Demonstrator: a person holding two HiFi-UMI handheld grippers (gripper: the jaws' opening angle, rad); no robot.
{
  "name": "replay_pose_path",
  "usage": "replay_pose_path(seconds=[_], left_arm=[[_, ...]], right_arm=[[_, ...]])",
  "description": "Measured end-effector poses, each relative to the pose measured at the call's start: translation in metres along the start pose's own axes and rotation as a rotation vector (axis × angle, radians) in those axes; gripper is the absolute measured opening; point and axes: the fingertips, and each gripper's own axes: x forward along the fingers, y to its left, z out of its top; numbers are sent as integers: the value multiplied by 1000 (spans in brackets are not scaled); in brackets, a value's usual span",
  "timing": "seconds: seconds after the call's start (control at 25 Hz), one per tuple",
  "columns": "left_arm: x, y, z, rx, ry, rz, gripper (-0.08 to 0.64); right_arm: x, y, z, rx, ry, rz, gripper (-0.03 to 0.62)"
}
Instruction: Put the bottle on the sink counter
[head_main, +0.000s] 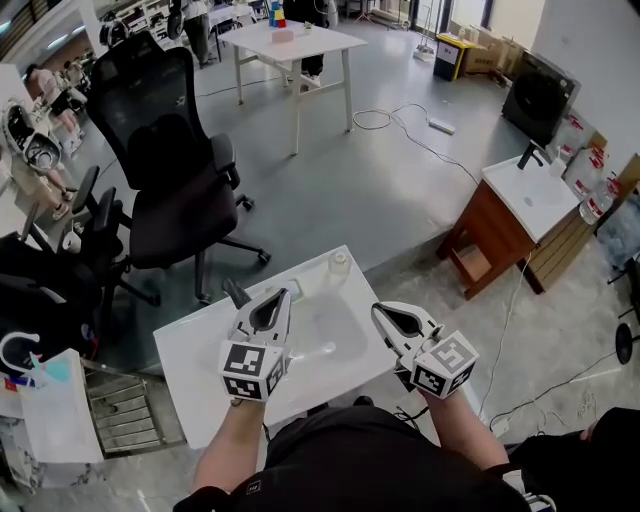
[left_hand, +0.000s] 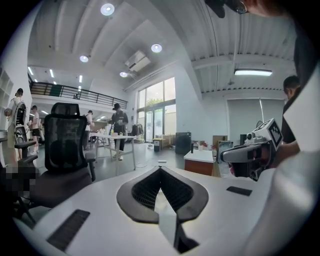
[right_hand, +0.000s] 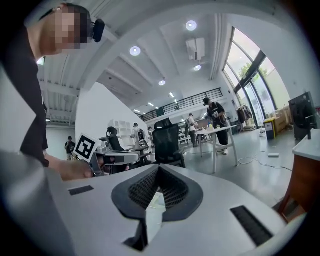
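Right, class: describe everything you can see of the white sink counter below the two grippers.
The white sink counter is a rectangular slab with a shallow sunken basin in its middle and a black tap left of that. A small pale container stands by its far edge.

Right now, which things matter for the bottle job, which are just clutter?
Job: near sink counter; small white container on its far edge, possibly the bottle; left gripper and right gripper, both shut, empty.
Clutter: office chair; white table; second sink; power strip.
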Motion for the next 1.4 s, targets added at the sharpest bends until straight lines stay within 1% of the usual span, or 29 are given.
replay_pose_path(seconds=[0.12, 0.2, 0.36, 0.56, 0.68, 0.8, 0.96, 1.2, 1.4], left_arm=[[-1, -9, 11, -1, -19, -11, 6], [-1, -11, 15, 2, -25, -6, 6], [-5, -6, 17, -8, -30, 24, 6], [-14, 10, 12, -46, -23, 72, 6], [-15, 12, 10, -55, -15, 85, 6], [-15, 8, 10, -45, -12, 82, 6], [-10, -3, 10, -31, -7, 61, 6], [-4, -15, 8, -17, 0, 26, 6], [-3, -17, 11, -9, 1, 18, 6]], right_arm=[[-2, 4, 15, -15, -20, 31, 14], [-4, 9, 23, -19, -34, 50, 14], [-5, 15, 39, -21, -73, 89, 14], [-3, 14, 53, -41, -107, 89, 14], [-4, 12, 51, -43, -97, 90, 14], [-5, 13, 42, -22, -79, 97, 14], [-6, 12, 32, -9, -65, 100, 14], [-6, 13, 30, -15, -55, 96, 14], [-6, 16, 29, -18, -51, 107, 14]])
